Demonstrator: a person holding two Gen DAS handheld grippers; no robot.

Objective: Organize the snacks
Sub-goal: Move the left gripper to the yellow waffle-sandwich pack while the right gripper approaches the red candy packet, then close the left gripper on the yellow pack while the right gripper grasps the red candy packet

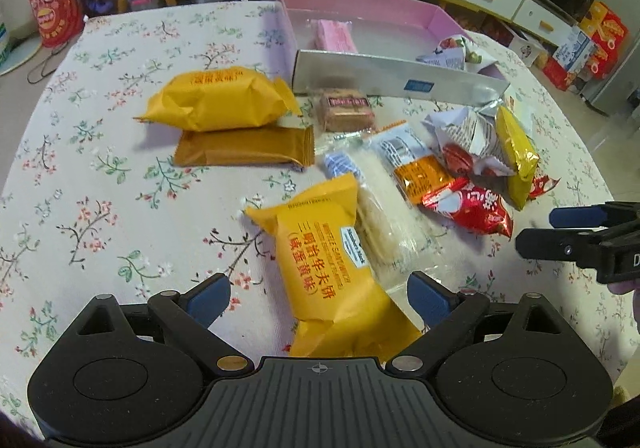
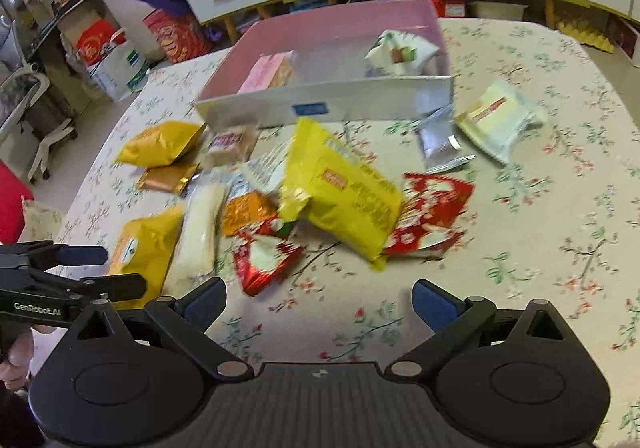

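Observation:
A pink box (image 1: 288, 23) with a white front wall stands at the table's far side; it holds a pink packet (image 1: 334, 35) and a white printed bag (image 1: 456, 53). It also shows in the right wrist view (image 2: 320, 27). Loose snacks lie in front of it. My left gripper (image 1: 318, 300) is open, its jaws either side of a yellow waffle packet (image 1: 324, 260) lying on the cloth. My right gripper (image 2: 318, 302) is open and empty, just short of a red packet (image 2: 262, 256) and a bright yellow bag (image 2: 340, 191).
Two more orange-yellow packets (image 1: 216, 97) lie at left, a clear rice-cracker pack (image 1: 384, 203) mid-pile, a white packet (image 2: 496, 119) and a silver one (image 2: 438, 141) at right. The right gripper shows at the left view's edge (image 1: 560, 232). Cabinets stand behind the table.

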